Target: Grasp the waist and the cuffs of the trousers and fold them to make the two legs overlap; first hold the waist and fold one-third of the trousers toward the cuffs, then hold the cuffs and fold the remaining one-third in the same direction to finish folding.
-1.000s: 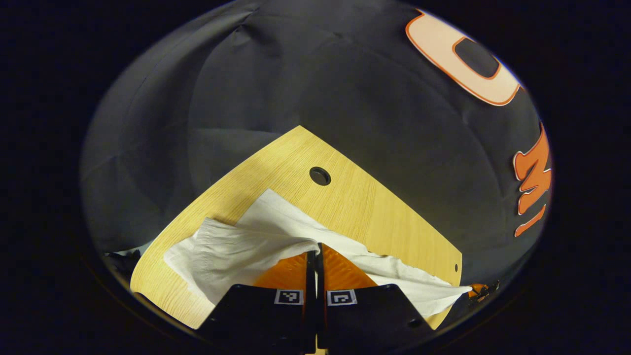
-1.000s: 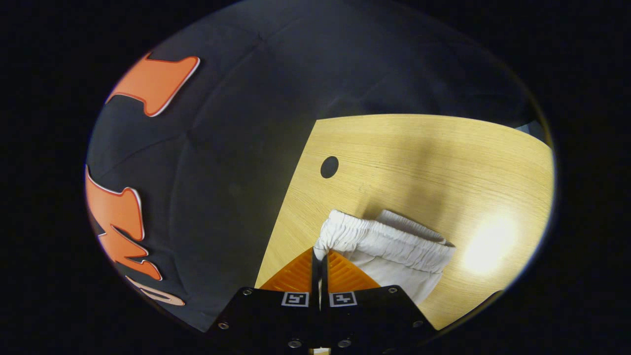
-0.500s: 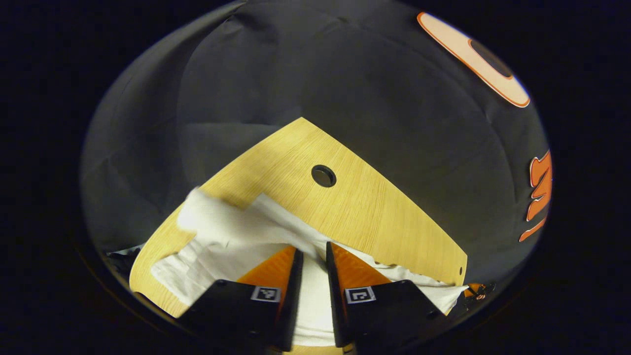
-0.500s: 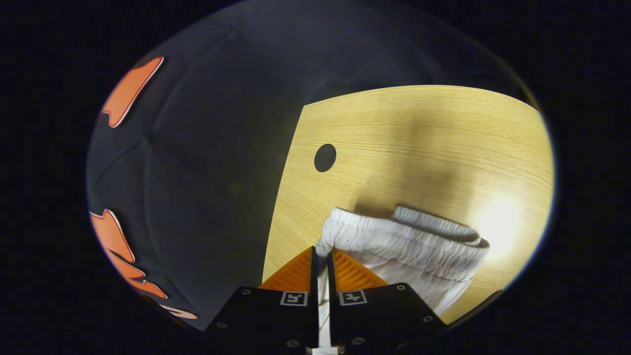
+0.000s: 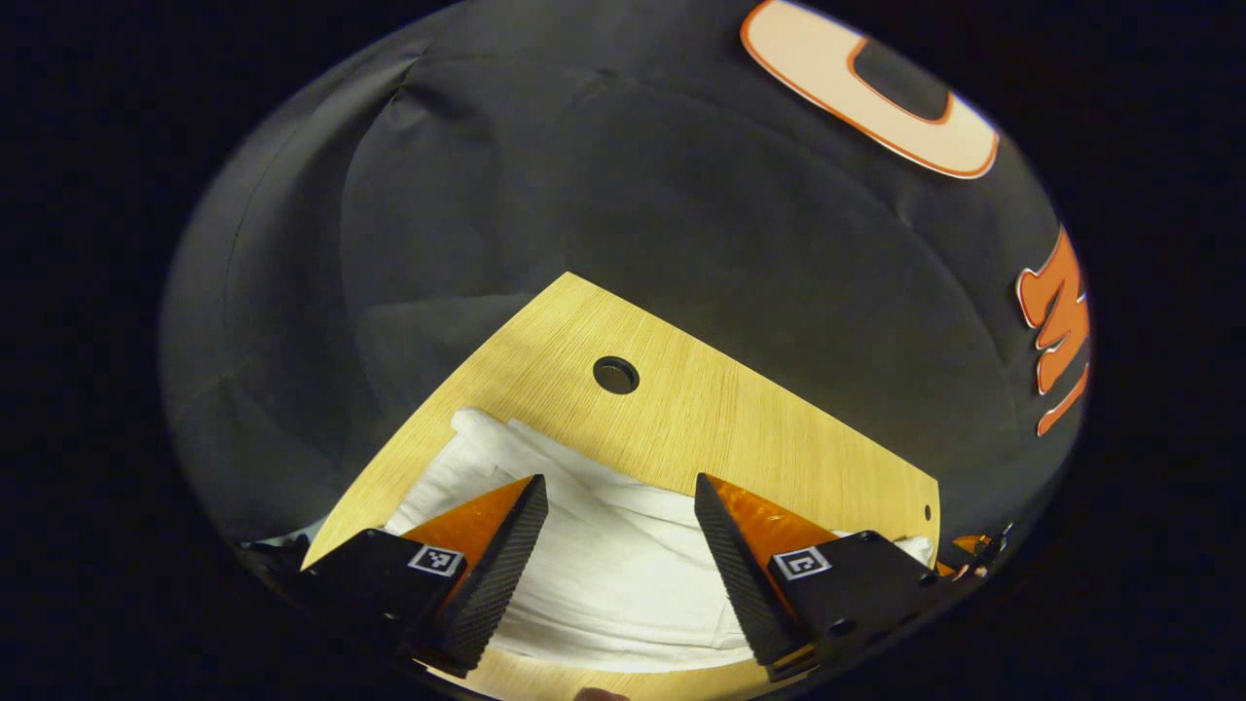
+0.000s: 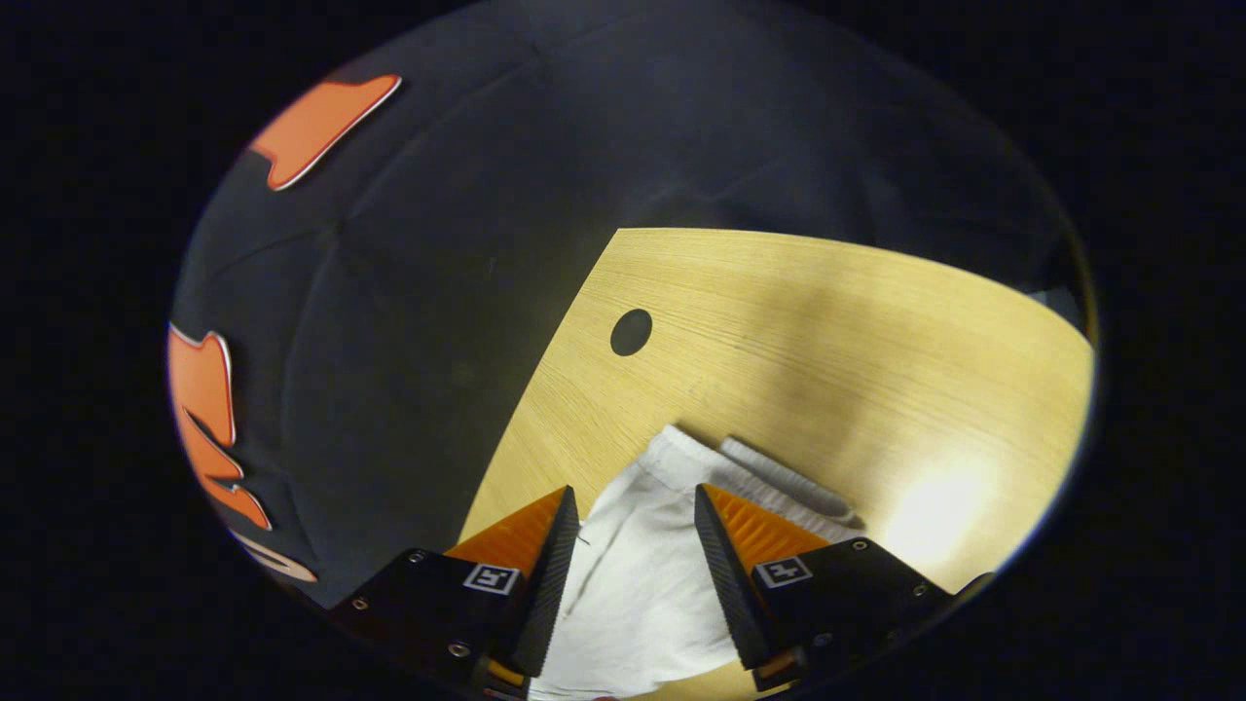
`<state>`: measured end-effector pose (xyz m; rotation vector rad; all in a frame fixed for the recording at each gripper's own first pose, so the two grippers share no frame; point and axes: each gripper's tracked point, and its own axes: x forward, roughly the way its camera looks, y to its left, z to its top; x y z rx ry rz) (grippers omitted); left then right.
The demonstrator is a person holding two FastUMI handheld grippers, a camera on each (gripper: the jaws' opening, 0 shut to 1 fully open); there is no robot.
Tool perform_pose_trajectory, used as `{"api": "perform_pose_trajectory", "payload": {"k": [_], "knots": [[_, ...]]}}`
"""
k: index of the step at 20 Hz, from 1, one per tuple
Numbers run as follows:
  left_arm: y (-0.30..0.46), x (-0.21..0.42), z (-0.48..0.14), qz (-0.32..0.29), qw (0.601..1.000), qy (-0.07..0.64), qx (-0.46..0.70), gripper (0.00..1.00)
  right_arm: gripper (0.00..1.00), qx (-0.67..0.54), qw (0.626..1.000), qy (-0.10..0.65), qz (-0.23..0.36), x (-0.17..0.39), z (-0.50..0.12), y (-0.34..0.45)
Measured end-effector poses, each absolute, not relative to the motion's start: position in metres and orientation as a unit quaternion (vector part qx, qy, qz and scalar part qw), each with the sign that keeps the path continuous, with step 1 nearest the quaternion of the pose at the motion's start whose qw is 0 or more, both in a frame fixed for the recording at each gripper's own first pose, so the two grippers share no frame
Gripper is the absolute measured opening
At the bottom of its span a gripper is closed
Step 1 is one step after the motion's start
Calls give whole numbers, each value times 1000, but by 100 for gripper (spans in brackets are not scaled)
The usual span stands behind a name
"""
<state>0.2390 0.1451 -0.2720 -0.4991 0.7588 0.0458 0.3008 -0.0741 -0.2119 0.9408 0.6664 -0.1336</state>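
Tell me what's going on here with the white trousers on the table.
A person is folding white trousers on a wooden table with two handheld grippers. Right now both the left gripper and the right gripper are open above the cloth, gripping nothing. The trousers lie flat, the elastic waist near the right gripper. The thirds folds are not yet visibly done.
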Motion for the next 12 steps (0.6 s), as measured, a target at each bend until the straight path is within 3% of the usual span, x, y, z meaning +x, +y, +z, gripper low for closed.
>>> {"api": "perform_pose_trajectory", "payload": {"k": [3, 7, 12], "knots": [[144, 228, -249, 25, 908, 355, -219, 100, 87, 405, 847, 337, -76, 275, -220, -81], [142, 201, -224, 32, 918, 342, -200, 100, 96, 366, 844, 380, -98, 246, -248, -87], [136, 165, -197, 29, 930, 332, -154, 100, 97, 371, 823, 415, -111, 234, -278, -84]]}}
